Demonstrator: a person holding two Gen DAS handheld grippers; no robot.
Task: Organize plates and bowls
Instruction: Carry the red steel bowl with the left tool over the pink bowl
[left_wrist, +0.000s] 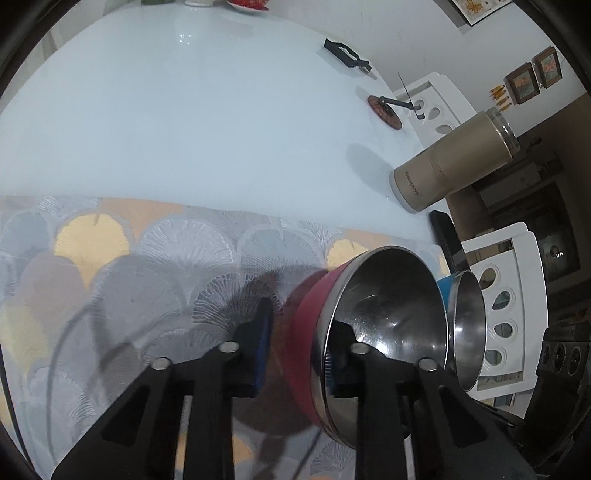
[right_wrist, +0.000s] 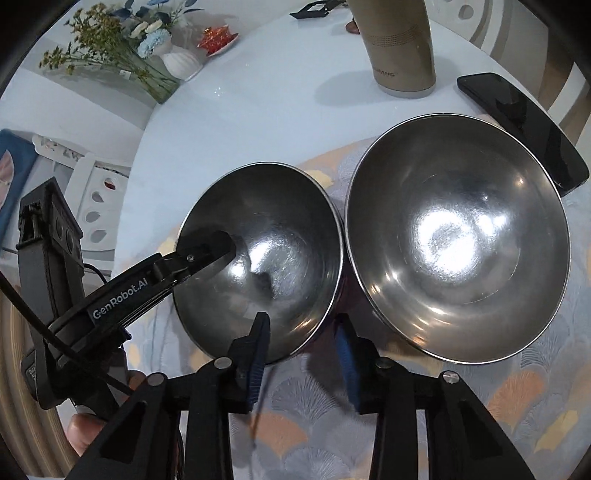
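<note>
A small steel bowl with a red outside (left_wrist: 388, 295) (right_wrist: 280, 251) sits on a patterned placemat (right_wrist: 406, 406). It touches a larger steel bowl with a blue outside (right_wrist: 454, 236) (left_wrist: 467, 325) on its right. My left gripper (left_wrist: 301, 321) (right_wrist: 207, 247) is shut on the red bowl's left rim, one finger inside and one outside. My right gripper (right_wrist: 302, 319) straddles the same bowl's near rim. Its left pad is inside the bowl and its right pad outside, with a thin gap still showing at the wall. Both bowls are empty.
A tan thermos (right_wrist: 399, 48) (left_wrist: 454, 162) stands on the white table (left_wrist: 184, 129) behind the bowls. A black phone (right_wrist: 524, 129) lies by the larger bowl. A flower vase (right_wrist: 147, 48) and a red dish (right_wrist: 216, 38) are far back. White chairs (left_wrist: 506, 295) ring the table.
</note>
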